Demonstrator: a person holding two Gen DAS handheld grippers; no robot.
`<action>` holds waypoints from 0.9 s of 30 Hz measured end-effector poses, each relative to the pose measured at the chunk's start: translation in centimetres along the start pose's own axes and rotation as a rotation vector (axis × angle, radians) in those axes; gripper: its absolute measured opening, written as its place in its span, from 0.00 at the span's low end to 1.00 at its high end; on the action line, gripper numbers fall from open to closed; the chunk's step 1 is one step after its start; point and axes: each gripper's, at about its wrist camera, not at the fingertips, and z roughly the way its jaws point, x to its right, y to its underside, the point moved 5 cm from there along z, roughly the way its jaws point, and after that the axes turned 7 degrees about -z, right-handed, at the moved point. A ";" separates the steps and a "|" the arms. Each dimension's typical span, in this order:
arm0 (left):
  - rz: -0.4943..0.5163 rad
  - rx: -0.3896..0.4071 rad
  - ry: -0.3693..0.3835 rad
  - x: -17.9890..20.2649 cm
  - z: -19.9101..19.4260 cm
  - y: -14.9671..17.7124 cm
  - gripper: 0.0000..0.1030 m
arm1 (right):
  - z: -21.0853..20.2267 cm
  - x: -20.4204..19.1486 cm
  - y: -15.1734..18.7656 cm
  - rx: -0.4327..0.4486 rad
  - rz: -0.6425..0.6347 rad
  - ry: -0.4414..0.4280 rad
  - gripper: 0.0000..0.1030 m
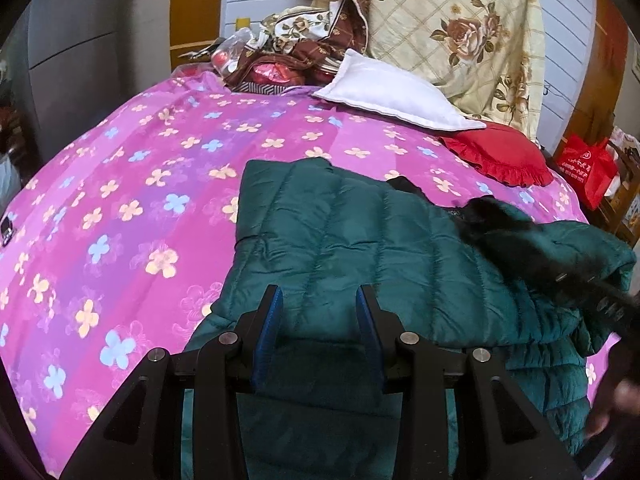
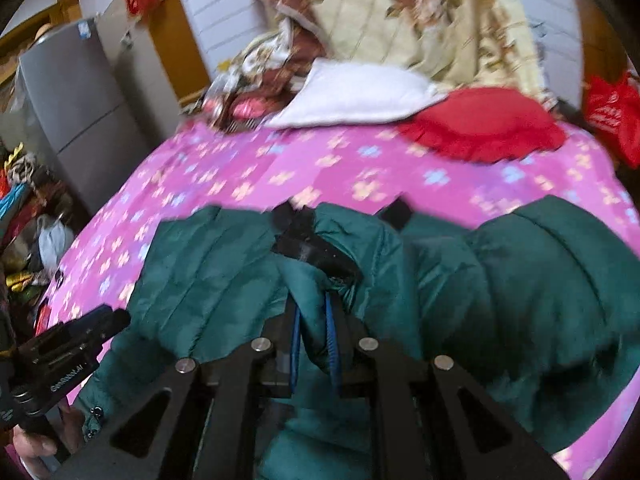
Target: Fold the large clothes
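Observation:
A dark green quilted down jacket (image 1: pixel 360 240) lies on a bed with a pink flowered cover (image 1: pixel 140 200). My left gripper (image 1: pixel 319 300) is open and empty, its blue pads just above the jacket's near edge. My right gripper (image 2: pixel 314 312) is shut on a fold of the jacket (image 2: pixel 520 280) and holds it lifted over the rest of the garment; the view is blurred. The right gripper shows as a dark blur (image 1: pixel 560 264) in the left wrist view, and the left gripper (image 2: pixel 68 348) shows at lower left in the right wrist view.
A white pillow (image 1: pixel 392 92), a red frilled cushion (image 1: pixel 500 156) and a heap of flowered bedding (image 1: pixel 440 20) lie at the head of the bed. A red bag (image 1: pixel 584 168) stands right of the bed. A grey fridge (image 2: pixel 80 120) and clutter stand at the left.

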 end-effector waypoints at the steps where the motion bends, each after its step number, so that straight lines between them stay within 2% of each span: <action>1: -0.006 -0.007 -0.002 -0.3 0.2 0.0 0.19 | 0.7 -0.5 0.3 -0.010 -0.001 -0.011 0.11; 3: -0.018 -0.017 0.000 -0.7 0.5 0.1 0.19 | 2.8 -2.0 1.0 -0.057 -0.015 -0.034 0.12; 5: -0.031 -0.022 0.008 -0.9 0.6 0.0 0.19 | 4.1 -2.7 1.6 -0.101 -0.024 -0.044 0.18; 7: -0.047 -0.017 0.022 -1.0 0.3 -0.1 0.19 | 4.1 -3.1 1.8 -0.121 -0.026 -0.073 0.37; 8: -0.059 -0.013 0.038 -1.0 0.1 -0.3 0.19 | 3.5 -3.3 1.8 -0.119 -0.026 -0.095 0.42; 12: -0.099 -0.001 0.108 -0.3 -1.0 -0.9 0.19 | -1.2 -2.9 1.0 -0.058 -0.037 -0.105 0.49; 14: -0.106 0.002 0.142 0.7 -1.4 -1.3 0.22 | -3.8 -2.3 0.7 -0.009 -0.062 -0.084 0.61; 16: -0.116 -0.018 0.182 2.1 -1.3 -1.6 0.33 | -6.7 -1.3 0.6 0.047 -0.084 -0.039 0.75; 18: -0.130 -0.038 0.202 3.6 -0.8 -1.7 0.35 | -9.6 0.5 0.7 0.097 -0.087 0.019 0.78; 23: -0.118 -0.103 0.205 7.3 1.5 -1.2 0.35 | -13.5 5.7 1.0 0.127 -0.012 0.087 0.80; 27: -0.108 -0.119 0.138 9.1 3.4 -0.7 0.35 | -14.9 9.7 2.6 0.123 0.058 0.135 0.80</action>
